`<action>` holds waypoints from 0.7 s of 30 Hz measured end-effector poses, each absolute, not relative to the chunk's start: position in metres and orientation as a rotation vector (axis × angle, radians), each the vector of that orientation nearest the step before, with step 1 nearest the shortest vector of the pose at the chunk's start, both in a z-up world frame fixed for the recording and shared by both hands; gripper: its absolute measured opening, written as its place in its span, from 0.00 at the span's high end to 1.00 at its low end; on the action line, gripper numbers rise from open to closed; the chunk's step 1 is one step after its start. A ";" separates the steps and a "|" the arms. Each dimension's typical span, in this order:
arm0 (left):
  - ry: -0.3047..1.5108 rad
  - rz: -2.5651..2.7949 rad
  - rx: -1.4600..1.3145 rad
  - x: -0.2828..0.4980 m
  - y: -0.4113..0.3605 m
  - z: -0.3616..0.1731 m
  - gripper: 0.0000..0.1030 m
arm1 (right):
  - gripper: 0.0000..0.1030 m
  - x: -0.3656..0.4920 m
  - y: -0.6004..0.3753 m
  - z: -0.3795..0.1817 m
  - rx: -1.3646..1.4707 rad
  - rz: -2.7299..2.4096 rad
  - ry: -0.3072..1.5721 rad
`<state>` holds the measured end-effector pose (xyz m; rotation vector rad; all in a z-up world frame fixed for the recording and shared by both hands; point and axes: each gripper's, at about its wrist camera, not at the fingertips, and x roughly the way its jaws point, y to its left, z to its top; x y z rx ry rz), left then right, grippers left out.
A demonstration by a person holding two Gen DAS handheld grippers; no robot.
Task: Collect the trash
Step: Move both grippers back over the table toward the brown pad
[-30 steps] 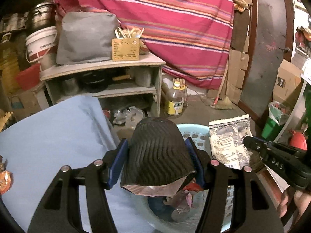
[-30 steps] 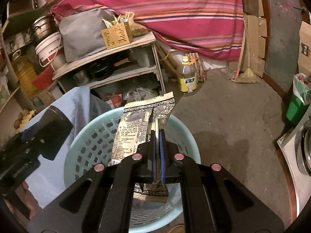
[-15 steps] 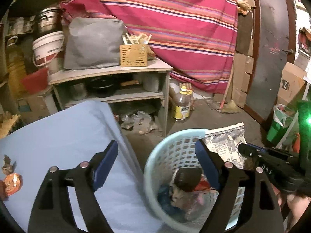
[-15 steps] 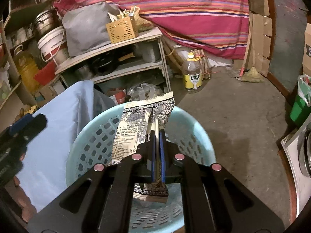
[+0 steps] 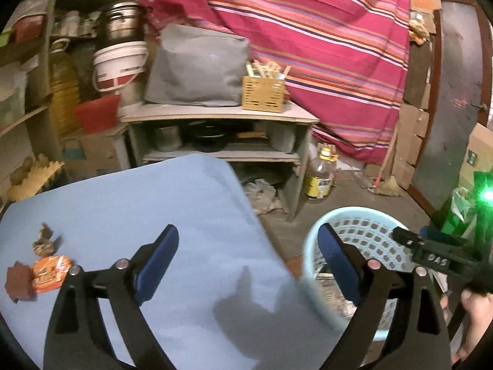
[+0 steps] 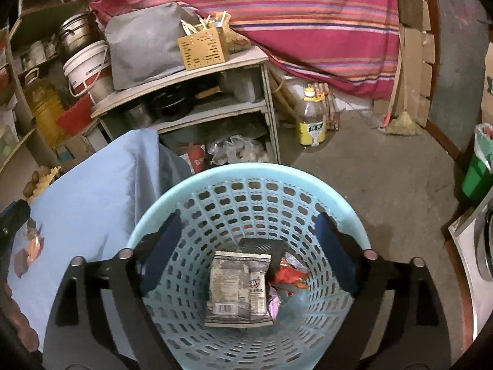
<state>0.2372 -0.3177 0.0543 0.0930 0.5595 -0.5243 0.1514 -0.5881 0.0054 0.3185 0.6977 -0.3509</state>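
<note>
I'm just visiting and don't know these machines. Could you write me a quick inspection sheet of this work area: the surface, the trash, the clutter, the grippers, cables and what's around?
Surface: blue tablecloth covers the table, mostly bare.
Job's things: light blue basket stands on the floor beside the table; a printed snack packet and red wrapper lie inside. Orange wrapper and brown scraps remain on the cloth.
Clutter: nothing else seen on the cloth.
Grippers: left gripper opening, nothing between its jaws; right gripper opening over the basket, nothing between its jaws.
Cables: nothing seen.
Surroundings: wooden shelf, oil bottle, striped cloth, green bin.
</note>
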 end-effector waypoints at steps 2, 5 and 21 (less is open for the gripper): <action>0.565 -0.506 0.085 0.241 -0.301 0.054 0.12 | 0.08 0.154 -0.577 0.008 0.297 -0.361 0.691; 0.574 -0.471 0.067 0.244 -0.269 0.053 0.12 | 0.05 0.159 -0.559 0.013 0.279 -0.347 0.678; 0.593 -0.195 0.095 0.264 -0.083 0.025 0.04 | 0.04 0.219 -0.410 0.016 0.118 -0.172 0.646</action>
